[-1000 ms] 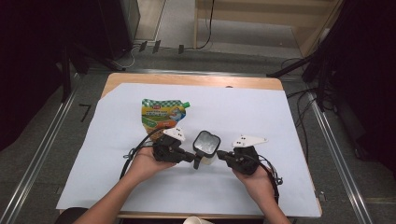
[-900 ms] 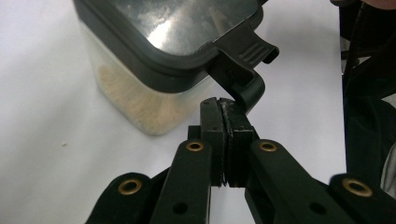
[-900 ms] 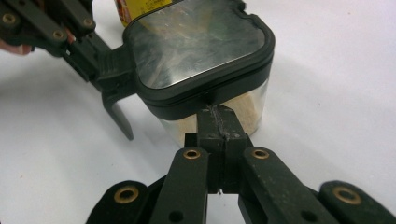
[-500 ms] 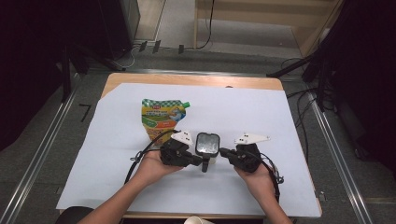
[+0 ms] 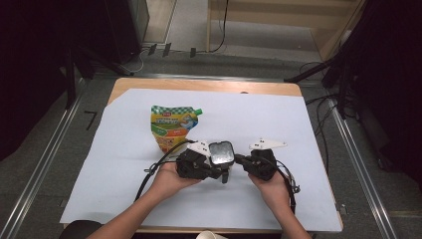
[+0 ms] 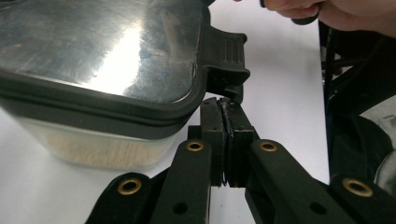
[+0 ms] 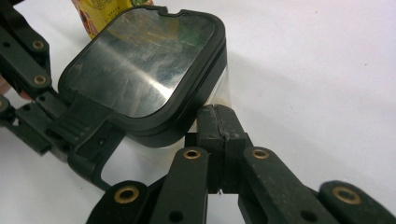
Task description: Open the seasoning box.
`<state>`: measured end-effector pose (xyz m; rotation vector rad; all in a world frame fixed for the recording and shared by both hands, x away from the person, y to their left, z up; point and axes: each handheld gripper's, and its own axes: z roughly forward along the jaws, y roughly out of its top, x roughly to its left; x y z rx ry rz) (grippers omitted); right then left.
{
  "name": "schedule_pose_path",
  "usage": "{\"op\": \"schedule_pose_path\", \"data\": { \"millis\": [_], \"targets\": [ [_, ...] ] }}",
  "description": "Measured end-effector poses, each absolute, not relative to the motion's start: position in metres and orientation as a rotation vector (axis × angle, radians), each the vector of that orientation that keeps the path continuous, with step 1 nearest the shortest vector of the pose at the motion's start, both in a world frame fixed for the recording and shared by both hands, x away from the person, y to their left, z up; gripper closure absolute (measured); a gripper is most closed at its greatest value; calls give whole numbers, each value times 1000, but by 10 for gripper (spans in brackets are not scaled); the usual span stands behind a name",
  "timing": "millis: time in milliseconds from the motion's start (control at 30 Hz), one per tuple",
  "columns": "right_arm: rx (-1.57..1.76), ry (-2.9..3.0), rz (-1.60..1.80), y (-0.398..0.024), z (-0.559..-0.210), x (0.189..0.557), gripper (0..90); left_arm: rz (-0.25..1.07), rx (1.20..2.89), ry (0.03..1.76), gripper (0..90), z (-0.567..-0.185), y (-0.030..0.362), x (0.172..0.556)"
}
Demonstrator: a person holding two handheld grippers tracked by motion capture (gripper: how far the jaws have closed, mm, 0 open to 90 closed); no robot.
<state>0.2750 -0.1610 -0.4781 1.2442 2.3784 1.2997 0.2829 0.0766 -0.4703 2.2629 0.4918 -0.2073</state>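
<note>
A small clear container [image 5: 221, 153] with a mirror-like lid in a black rim [image 7: 140, 60] stands on the white sheet between my two grippers. My left gripper [image 5: 225, 174] is shut with nothing between its pads, and its tips [image 6: 224, 135] sit just under the lid's black latch tab [image 6: 224, 58]. My right gripper [image 5: 238, 159] is also shut and empty. Its tips [image 7: 219, 135] rest against the container's side below the lid rim. A green and yellow stand-up pouch [image 5: 173, 127] lies behind the left hand.
White paper [image 5: 308, 129] covers the wooden table [image 5: 199, 83]. Black cables [image 5: 149, 174] trail from both grippers toward the front edge. A paper cup rim [image 5: 211, 235] pokes in at the bottom. Metal rails [image 5: 45, 164] run along both sides of the table.
The left hand has slid its gripper to the right, up against the container's latch side. The container now sits squarer than a second ago. The right hand has stayed put.
</note>
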Motion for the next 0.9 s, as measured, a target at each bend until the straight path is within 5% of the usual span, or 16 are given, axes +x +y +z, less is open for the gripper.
{"op": "schedule_pose_path", "data": {
  "millis": [367,600,900],
  "targets": [
    [1210,2374,1304,-166,-469,258,900,-219,2270,467,831,-457,94,282],
    [1212,2380,1323,-167,-462,240,900,-242,2242,469,658,-451,110,285],
    [1159,2409,1348,-155,-460,217,900,-243,2250,481,540,-452,118,290]
  ]
}}
